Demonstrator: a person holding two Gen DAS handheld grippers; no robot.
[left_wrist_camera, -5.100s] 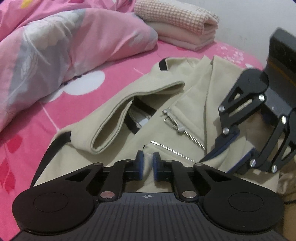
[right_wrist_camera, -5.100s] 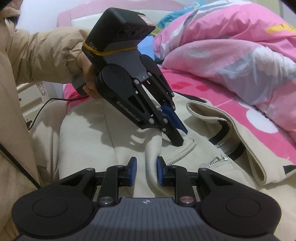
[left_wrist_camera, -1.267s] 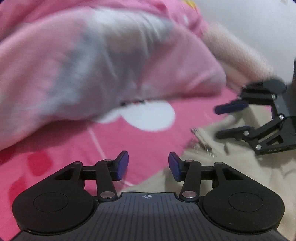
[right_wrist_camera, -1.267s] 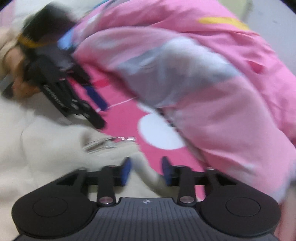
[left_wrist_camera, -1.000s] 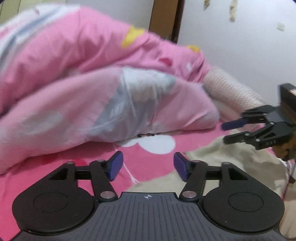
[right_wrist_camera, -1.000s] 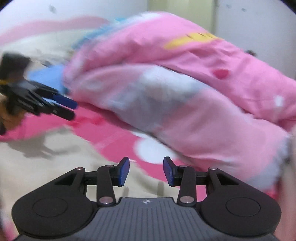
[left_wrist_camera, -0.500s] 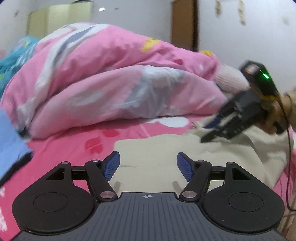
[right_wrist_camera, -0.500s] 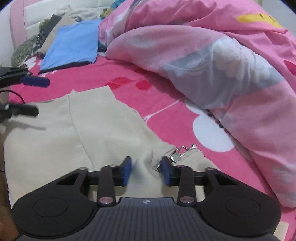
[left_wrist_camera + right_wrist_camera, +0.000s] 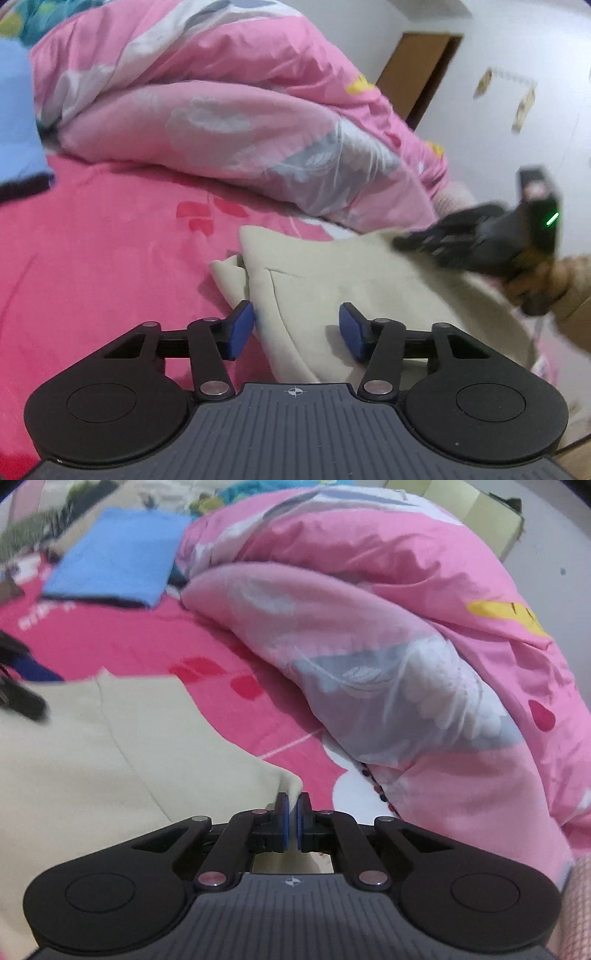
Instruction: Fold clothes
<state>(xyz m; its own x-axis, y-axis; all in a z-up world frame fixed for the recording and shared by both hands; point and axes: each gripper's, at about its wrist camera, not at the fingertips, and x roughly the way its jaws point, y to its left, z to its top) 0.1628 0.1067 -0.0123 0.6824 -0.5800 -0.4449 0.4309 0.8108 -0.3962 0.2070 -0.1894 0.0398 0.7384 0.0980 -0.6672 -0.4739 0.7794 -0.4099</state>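
The left hand-held gripper [image 9: 296,329], black w/ blue pads, has its jaws spread wide — one pad just beside the cream fabric garment's [image 9: 354,291] left edge, the other over the cloth, nothing pinched. The right hand-held gripper [image 9: 291,821] has its pads pressed together on a raised corner of the same garment [image 9: 92,760]; a thin ridge of fabric stands up between them.

The garment lies flat on the bright pink printed bedsheet [image 9: 99,236], spread between the two grippers. Its far edge runs fairly straight in the right wrist view, w/ open pink sheet beyond it up to the bulky pink-and-grey quilt [image 9: 388,635], which rises like a wall along the far side. In the left wrist view the garment's far-left corner shows a folded layer peeking out beneath, bare sheet to the left of it. A seam line runs across the smooth top panel; few wrinkles.

Right gripper seen from the left view is blurred, held by a hand [image 9: 535,284] at the garment's far-right edge. A folded blue cloth [image 9: 114,565] lies well apart, near the bed's far end.
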